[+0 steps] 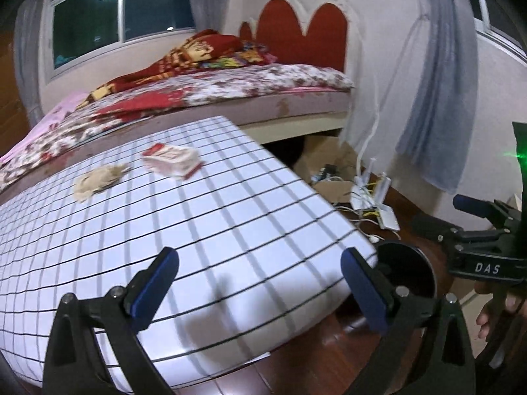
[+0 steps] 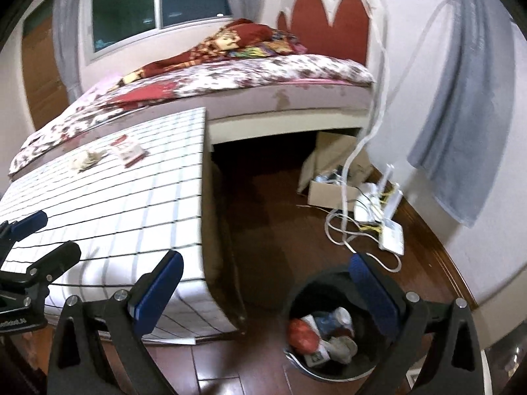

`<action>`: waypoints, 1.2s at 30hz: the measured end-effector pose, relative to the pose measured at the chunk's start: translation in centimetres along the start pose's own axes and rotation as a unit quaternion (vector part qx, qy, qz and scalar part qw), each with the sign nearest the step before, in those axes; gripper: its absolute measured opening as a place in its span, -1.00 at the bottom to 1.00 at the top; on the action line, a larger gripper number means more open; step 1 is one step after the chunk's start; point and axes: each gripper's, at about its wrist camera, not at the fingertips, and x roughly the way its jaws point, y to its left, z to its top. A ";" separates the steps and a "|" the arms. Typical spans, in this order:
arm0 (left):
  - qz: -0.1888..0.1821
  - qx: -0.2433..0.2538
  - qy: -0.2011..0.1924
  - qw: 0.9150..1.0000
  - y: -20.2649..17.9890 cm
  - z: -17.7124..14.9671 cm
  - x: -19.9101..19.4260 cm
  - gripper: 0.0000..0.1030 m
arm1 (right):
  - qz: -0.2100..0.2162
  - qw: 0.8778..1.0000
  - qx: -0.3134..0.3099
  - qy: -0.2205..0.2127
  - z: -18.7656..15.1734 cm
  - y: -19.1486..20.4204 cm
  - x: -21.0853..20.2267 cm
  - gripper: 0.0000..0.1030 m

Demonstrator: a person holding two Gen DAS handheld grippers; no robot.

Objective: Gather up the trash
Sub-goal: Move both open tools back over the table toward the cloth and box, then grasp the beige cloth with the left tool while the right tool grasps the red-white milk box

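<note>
Edges: where the worktop (image 2: 138, 204) ends on its right side, its checked white cover drops straight to the wooden floor (image 2: 280, 230), and the near right corner sits just beside the bin (image 2: 298, 291).
Open room: dark floor lies bare between the worktop's right side and the cables by the wall; the near half of the worktop carries nothing.
Left hand-held gripper (image 1: 260, 283): jaws spread wide with nothing between them, poised above the near right part of the worktop, blue pads facing inward.
Right hand-held gripper (image 2: 266, 291): jaws likewise wide apart and holding nothing, the left finger over the worktop's near corner, the right finger over the bin's rim.
Trash on worktop: a red and white carton (image 1: 173, 161) lies flat at the far end, and a crumpled beige wad of paper (image 1: 97, 181) lies just to its left, the two close but apart.
Bin: black and round, standing on the floor to the right of the worktop, with a red wrapper, a small box and other crumpled waste already inside.
Surface: white cloth with a dark grid, smooth and flat on top.
Room: a bed (image 2: 204, 89) with a flowered sheet and a red blanket runs along the far side of the worktop; a red scalloped headboard (image 2: 329, 23) stands against the wall.
Right side: a grey curtain (image 2: 467, 115) hangs by the wall, with a cardboard box (image 2: 332, 194), white router boxes (image 2: 378, 210) and looping white cables on the floor below.
Person: a hand (image 1: 497, 309) grips the right tool at the right edge of the left wrist view.
</note>
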 end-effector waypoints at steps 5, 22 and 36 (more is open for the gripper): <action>0.025 -0.016 -0.001 1.000 3.1 -0.4 -0.6 0.94 | 0.024 1.000 -0.017 0.000 0.8 2.9 1.3 0.98; 0.112 -0.059 -0.001 0.992 15.5 2.6 -1.6 0.96 | 0.121 0.992 -0.048 -0.005 6.2 11.9 4.7 0.98; 0.118 -0.102 0.042 0.987 23.1 4.8 8.7 0.96 | 0.137 0.974 -0.175 0.048 13.1 21.6 16.4 0.98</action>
